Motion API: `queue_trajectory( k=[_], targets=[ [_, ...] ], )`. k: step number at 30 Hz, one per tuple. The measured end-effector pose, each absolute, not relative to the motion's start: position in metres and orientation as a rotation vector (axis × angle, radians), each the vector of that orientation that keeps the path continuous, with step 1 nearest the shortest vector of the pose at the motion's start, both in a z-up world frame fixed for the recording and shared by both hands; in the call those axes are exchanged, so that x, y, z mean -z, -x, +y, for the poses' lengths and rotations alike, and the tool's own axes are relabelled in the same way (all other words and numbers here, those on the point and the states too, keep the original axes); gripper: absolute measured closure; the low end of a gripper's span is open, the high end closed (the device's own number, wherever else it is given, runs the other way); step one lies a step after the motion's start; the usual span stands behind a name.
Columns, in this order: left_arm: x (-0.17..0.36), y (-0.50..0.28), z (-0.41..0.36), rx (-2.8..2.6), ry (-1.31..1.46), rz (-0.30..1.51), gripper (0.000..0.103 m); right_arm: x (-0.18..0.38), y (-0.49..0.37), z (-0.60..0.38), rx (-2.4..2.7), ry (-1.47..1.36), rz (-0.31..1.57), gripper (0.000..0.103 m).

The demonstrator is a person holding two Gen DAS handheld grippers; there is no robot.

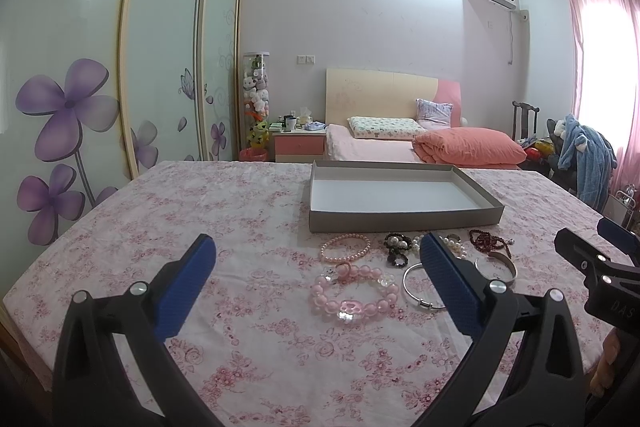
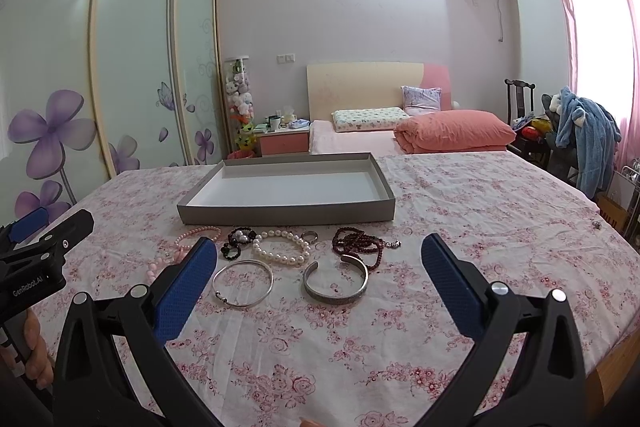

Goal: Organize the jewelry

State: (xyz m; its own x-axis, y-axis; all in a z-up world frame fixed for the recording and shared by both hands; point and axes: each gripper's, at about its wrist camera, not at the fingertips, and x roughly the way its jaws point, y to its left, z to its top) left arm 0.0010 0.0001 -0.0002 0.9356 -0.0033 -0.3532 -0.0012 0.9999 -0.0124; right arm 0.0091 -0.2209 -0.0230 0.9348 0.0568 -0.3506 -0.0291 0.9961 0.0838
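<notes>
The table is covered by a pink floral tablecloth (image 2: 460,211), and on it stands one shallow grey box (image 2: 288,214) with a white inside; nothing lies in it. All the jewelry lies on the cloth just in front of the box's near wall.

The left wrist view alone shows fully the big pink bead bracelet (image 1: 354,297) with clear charms, the piece farthest from the box, and the slim pink pearl bracelet (image 1: 345,247) closer to the box. The right wrist view alone shows clearly, in front of the box, one white pearl bracelet (image 2: 282,247), one dark red bead string (image 2: 358,247), one thin silver bangle (image 2: 243,283), one wide silver cuff (image 2: 335,283), one black-and-pearl piece (image 2: 237,242) and one small ring (image 2: 309,235). Another small ring (image 2: 597,225) lies well apart, to the right of the box.

The left gripper (image 1: 320,287) has its jaws wide apart, holding nothing, with the pink bracelets between its fingers in its view. The right gripper (image 2: 320,287) is also spread wide and empty.
</notes>
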Motion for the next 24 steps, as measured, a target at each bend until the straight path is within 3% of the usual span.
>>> queue_trajectory(
  k=[24],
  targets=[
    [0.01, 0.001, -0.002, 0.006, 0.011, 0.362, 0.004, 0.024, -0.012, -0.224, -0.043, -0.082, 0.363, 0.002]
  ],
)
